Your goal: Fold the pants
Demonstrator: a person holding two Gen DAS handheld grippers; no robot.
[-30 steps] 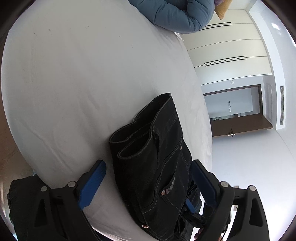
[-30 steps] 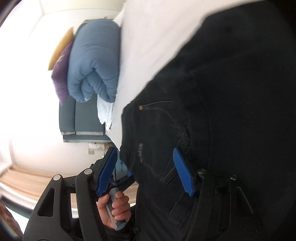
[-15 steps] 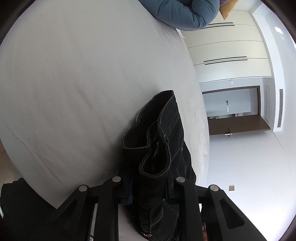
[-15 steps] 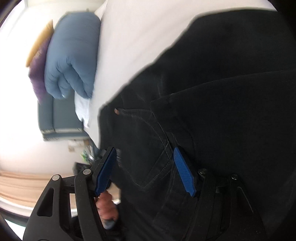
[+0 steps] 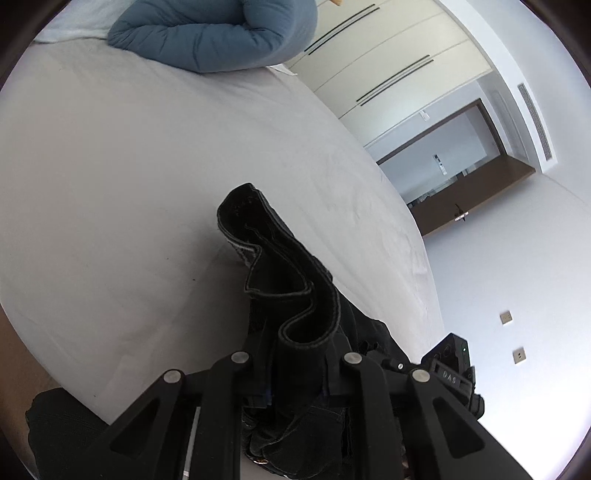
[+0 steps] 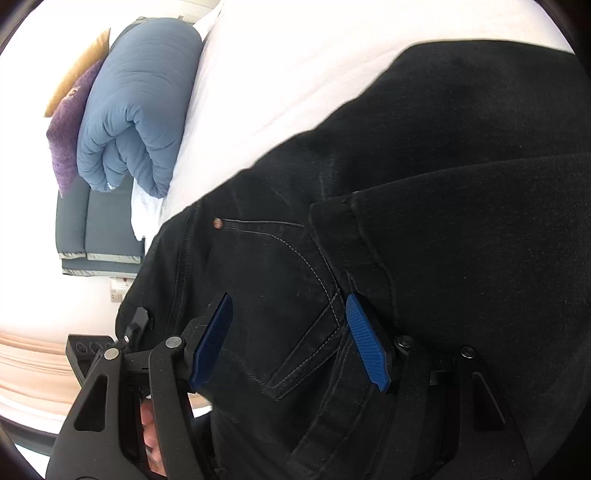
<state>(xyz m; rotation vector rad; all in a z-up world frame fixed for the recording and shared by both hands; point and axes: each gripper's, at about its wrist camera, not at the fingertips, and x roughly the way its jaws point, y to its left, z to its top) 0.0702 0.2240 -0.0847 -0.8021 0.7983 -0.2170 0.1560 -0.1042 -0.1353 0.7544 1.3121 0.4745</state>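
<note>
The black pants lie near the edge of a white bed. In the left wrist view my left gripper is shut on the bunched hem end of the pants, which stands up between the jaws. In the right wrist view the pants fill most of the frame, with a front pocket and a rivet showing. My right gripper is open, its blue pads on either side of the pocket area, close over the fabric.
A rolled blue duvet lies at the head of the bed, also in the right wrist view, beside purple and yellow pillows. White wardrobes and a doorway stand beyond the bed's edge.
My left gripper closed on the hem end of the pants and lifted it, so the fabric now stands bunched up. My right gripper stayed open and shifted slightly over the pocket.
</note>
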